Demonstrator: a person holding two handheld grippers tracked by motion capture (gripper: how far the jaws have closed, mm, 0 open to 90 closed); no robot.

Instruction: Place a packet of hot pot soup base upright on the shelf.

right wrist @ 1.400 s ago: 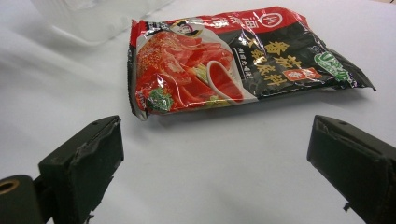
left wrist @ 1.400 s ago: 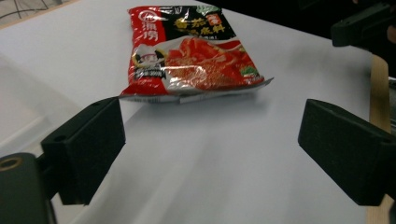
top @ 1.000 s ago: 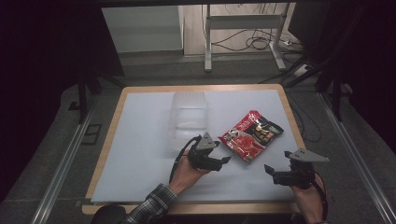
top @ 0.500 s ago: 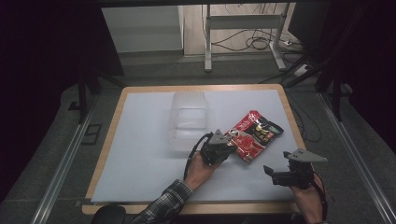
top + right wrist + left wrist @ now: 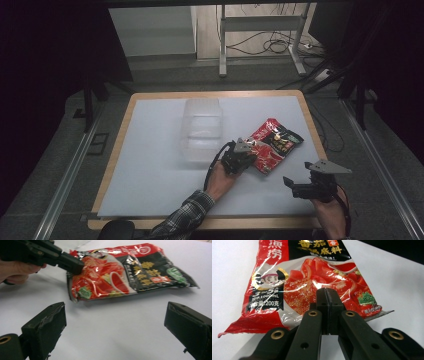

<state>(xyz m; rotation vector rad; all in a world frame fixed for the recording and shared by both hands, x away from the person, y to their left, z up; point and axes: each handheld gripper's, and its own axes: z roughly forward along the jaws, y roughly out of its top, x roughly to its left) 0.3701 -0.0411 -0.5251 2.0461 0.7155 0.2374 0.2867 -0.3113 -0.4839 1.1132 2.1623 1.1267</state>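
Claw on the left (image 5: 248, 152) clenched at the sauce pouch's (image 5: 272, 145) near edge; right claw (image 5: 296, 184) released.

High view: the pouch lies flat on the worktop (image 5: 150, 175), just right of the clear plastic box (image 5: 201, 130). Left gripper view: the left claw's jaws meet over the pouch's (image 5: 312, 282) sealed bottom strip, though whether film is pinched between them I cannot tell. Right gripper view: wide jaws hover near the pouch (image 5: 130, 270). It looks soft, glossy and slippery, probably floppy when lifted; the flat seal is the best hold.
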